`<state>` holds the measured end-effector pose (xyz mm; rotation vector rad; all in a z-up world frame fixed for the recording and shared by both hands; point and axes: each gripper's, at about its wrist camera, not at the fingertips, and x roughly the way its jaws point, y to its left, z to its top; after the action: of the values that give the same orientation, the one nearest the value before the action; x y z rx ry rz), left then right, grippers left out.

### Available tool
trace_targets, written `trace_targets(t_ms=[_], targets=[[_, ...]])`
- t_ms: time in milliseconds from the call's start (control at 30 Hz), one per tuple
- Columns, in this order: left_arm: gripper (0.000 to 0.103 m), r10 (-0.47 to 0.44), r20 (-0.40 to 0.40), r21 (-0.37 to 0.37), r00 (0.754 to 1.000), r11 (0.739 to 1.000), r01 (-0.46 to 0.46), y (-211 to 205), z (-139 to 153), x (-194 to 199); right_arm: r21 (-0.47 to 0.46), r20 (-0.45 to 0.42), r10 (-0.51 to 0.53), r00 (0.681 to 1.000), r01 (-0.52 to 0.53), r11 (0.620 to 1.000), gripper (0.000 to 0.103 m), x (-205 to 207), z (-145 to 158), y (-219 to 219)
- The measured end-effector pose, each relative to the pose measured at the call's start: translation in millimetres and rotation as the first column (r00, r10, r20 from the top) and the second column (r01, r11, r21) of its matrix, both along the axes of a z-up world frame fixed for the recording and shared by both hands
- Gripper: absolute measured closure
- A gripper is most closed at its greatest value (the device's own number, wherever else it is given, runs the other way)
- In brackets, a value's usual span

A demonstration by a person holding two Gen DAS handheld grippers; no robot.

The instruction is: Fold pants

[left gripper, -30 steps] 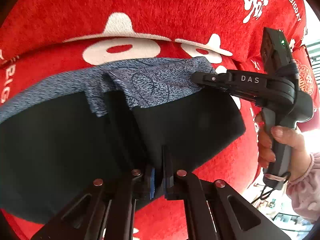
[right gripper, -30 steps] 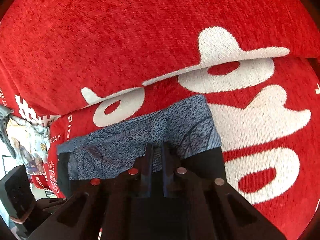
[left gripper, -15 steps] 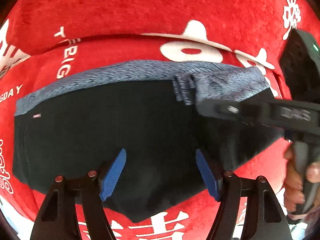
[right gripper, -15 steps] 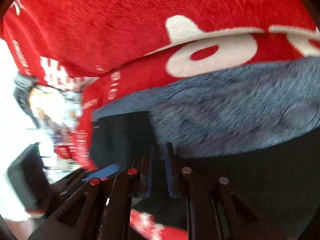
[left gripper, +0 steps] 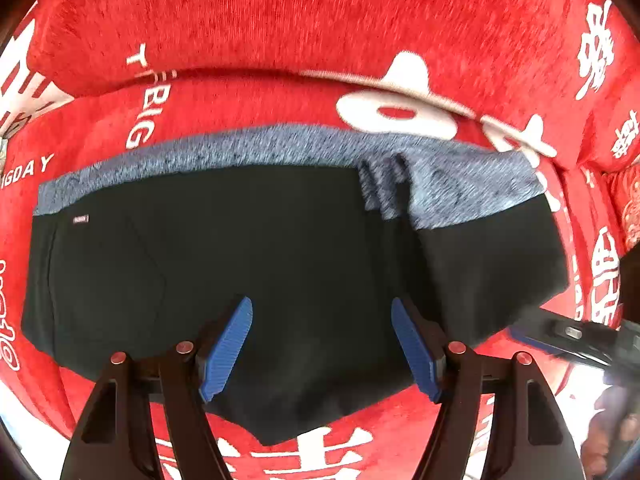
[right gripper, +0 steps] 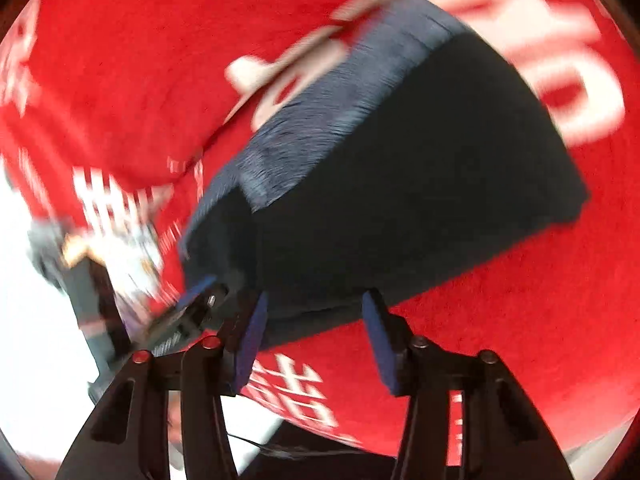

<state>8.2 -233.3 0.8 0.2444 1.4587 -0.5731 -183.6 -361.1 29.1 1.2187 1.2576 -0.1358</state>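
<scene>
Pants (left gripper: 280,264): one pair, black with a grey-blue mottled waistband (left gripper: 248,148), lying folded and flat on a red cover (left gripper: 280,20) printed with white letters and characters.

Nearest in the left wrist view, the left gripper (left gripper: 322,344) hangs over the near part of the black cloth with its two blue pads (left gripper: 226,346) spread wide; no cloth is between them and they press on nothing. At the lower right edge of that view the right gripper (left gripper: 568,336) shows as a blurred dark bar beside the pants' right corner.

In the right wrist view, which is smeared by motion, the right gripper (right gripper: 314,344) has just been opening. Its two blue pads (right gripper: 250,340) stand apart over the near hem of the pants (right gripper: 400,184), and nothing is pinched between them. The left gripper (right gripper: 192,308) lies just beside it at the left, blurred.

Farther off, the waistband runs along the pants' far edge, with one small bunched fold (left gripper: 384,188) right of centre. Beyond it the cover rises in a rounded ridge.
</scene>
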Motion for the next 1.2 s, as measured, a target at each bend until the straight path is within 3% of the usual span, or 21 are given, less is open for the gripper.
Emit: trace_targets(t_ms=[100, 133, 200, 300, 433, 700, 867, 900, 967, 1033, 1200], targets=[[0.030, -0.011, 0.007, -0.011, 1.000, 1.000, 0.011, -8.6, 1.8, 0.6, 0.137, -0.032, -0.201, 0.979, 0.203, 0.970, 0.081, -15.9, -31.3, -6.4], [0.030, -0.017, 0.011, -0.008, 1.000, 1.000, 0.017, -12.1, 0.8, -0.4, 0.164, -0.036, -0.238, 0.971, 0.241, 0.957, 0.097, -19.0, -39.5, -6.3], [0.030, -0.021, 0.011, -0.003, 1.000, 1.000, 0.021, -15.5, -2.3, -2.0, 0.134, -0.038, -0.225, 0.974, 0.228, 0.964, 0.098, -18.0, -42.9, -2.4], [0.030, -0.011, -0.009, 0.013, 1.000, 1.000, 0.011, -19.4, -12.0, -6.2, 0.043, -0.028, -0.121, 0.992, 0.122, 0.992, 0.098, -9.5, -39.0, 5.5], [0.030, -0.009, 0.001, 0.025, 1.000, 1.000, 0.009, -21.4, -9.9, -14.7, 0.002, -0.026, -0.043, 0.999, 0.043, 0.999, 0.098, -3.7, -32.4, 7.3], [0.030, -0.024, 0.059, -0.031, 0.998, 0.999, 0.026, -27.9, 15.9, -11.2, 0.008, -0.011, -0.057, 0.998, 0.057, 0.998, 0.098, -7.2, -33.0, 9.9], [0.030, -0.111, 0.039, 0.031, 0.993, 0.993, 0.110, -58.5, -10.2, -22.2, 0.031, -0.002, -0.065, 0.998, 0.065, 0.997, 0.098, -11.4, -34.2, 7.1], [0.030, -0.106, 0.034, 0.060, 0.994, 0.993, 0.104, -59.8, -17.8, -22.5, 0.035, -0.002, -0.068, 0.998, 0.068, 0.997, 0.098, -15.6, -33.7, 4.3], [0.029, -0.061, -0.007, 0.042, 0.998, 0.997, 0.061, -54.3, -28.1, -18.7, 0.034, -0.003, -0.069, 0.998, 0.069, 0.997, 0.098, -17.9, -30.6, 3.8], [0.018, -0.030, -0.009, 0.038, 1.000, 0.999, 0.030, -49.0, -31.7, -15.2, 0.015, -0.005, -0.052, 0.999, 0.052, 0.999, 0.097, -21.0, -23.7, 4.9], [0.017, -0.056, 0.003, 0.043, 0.998, 0.997, 0.056, -49.0, -30.6, -13.9, -0.125, 0.001, 0.009, 1.000, -0.009, 0.992, 0.093, -18.6, 8.1, 0.6]])
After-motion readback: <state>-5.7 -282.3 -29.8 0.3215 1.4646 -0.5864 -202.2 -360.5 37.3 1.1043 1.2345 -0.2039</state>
